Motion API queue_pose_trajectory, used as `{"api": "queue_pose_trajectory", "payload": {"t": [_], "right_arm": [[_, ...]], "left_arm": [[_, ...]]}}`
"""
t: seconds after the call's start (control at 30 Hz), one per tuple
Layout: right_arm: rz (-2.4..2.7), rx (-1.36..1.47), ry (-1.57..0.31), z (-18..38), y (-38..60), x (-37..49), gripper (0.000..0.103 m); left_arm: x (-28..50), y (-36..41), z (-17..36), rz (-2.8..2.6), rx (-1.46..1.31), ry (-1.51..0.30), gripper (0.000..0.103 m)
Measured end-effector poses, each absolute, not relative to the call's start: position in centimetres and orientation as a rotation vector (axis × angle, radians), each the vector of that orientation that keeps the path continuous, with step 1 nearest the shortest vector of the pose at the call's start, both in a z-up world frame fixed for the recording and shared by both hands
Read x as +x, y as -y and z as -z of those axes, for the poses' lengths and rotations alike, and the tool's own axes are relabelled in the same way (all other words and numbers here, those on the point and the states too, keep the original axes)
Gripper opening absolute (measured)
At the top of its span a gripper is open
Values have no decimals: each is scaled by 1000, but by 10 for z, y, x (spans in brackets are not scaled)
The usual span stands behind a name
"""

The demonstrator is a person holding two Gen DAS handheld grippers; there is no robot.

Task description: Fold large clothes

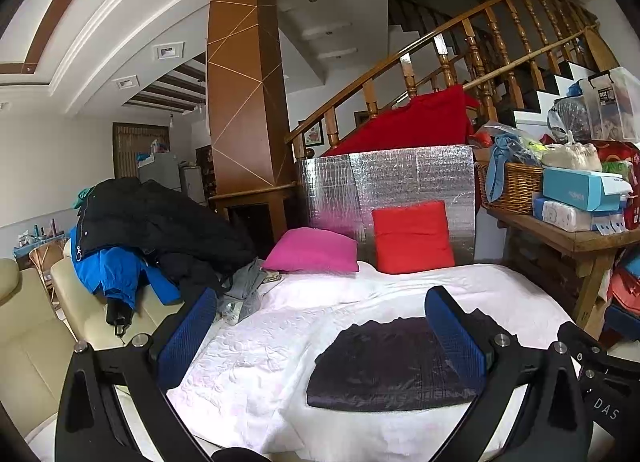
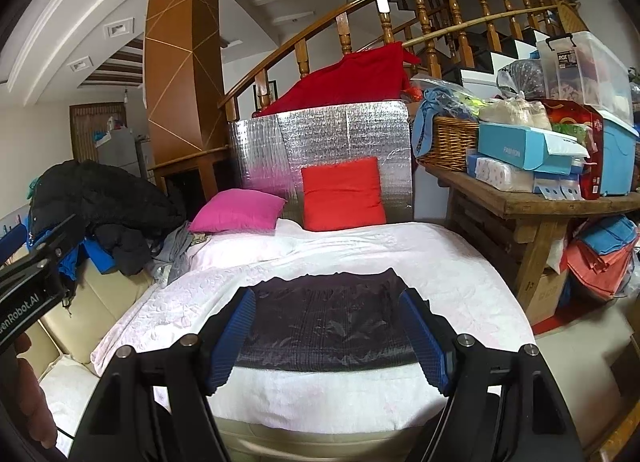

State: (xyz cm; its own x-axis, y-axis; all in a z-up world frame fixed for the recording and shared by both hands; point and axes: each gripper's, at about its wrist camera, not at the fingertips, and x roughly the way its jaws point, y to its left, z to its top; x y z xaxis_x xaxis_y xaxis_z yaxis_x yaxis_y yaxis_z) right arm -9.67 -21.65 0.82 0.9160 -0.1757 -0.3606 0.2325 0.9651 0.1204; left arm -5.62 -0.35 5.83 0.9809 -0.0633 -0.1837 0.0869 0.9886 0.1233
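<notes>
Right wrist: one folded dark garment point(image 2: 324, 322), two cushions point(image 2: 340, 193), two grippers point(image 2: 326, 336).

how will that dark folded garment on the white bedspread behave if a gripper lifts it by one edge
The dark folded garment looks thin and lies flat in layers, so it would probably go floppy and unfold if lifted by one edge. It likely weighs little. Pushed, it may bunch up or drag the soft white bedspread rather than slide cleanly.

Bed w/ white quilt point(image 2: 440, 262): dark folded garment point(image 2: 328, 322), pink pillow point(image 2: 238, 209), red pillow point(image 2: 342, 193), maybe grey clothes point(image 2: 176, 250).
</notes>
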Motion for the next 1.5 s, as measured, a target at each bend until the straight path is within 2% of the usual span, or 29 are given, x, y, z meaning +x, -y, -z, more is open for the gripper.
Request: {"api": "queue_pose_trajectory", "payload": {"t": [1.5], "right_arm": [[221,123,-357,-15,188,-93,78]], "left_arm": [[-57,-20,-58,84,103,-168,103]]}}
